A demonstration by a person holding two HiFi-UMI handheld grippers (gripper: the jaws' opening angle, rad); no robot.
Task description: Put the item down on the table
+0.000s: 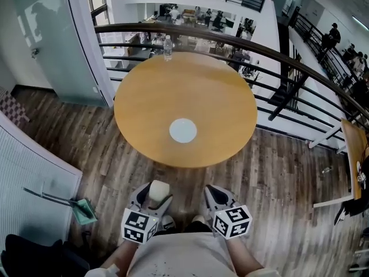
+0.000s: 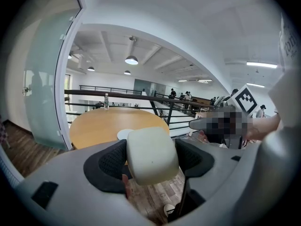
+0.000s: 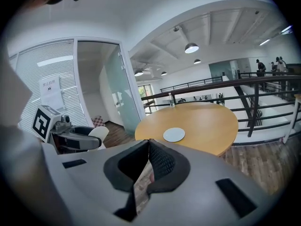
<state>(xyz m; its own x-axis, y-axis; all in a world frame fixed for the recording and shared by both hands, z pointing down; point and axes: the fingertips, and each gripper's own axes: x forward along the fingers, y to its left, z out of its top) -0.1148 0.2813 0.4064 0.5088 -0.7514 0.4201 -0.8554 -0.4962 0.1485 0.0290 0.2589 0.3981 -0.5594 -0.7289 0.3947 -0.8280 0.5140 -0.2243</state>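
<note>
Block (image 2: pixel 151 155) clamped in left claw (image 1: pixel 154 196), short of table (image 1: pixel 150 114); right claw (image 1: pixel 217 194) closed, empty.

wood plank floor (image 1: pixel 277 166) | round table (image 1: pixel 150 108) | dark railing (image 1: pixel 277 55) behind | frosted glass door (image 1: pixel 40 45) left | pendant lamps (image 2: pixel 131 60) lit

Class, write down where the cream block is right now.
The cream block sits low and left of centre in the head view, clamped in the left gripper, over the wooden floor just short of the round table.
</note>
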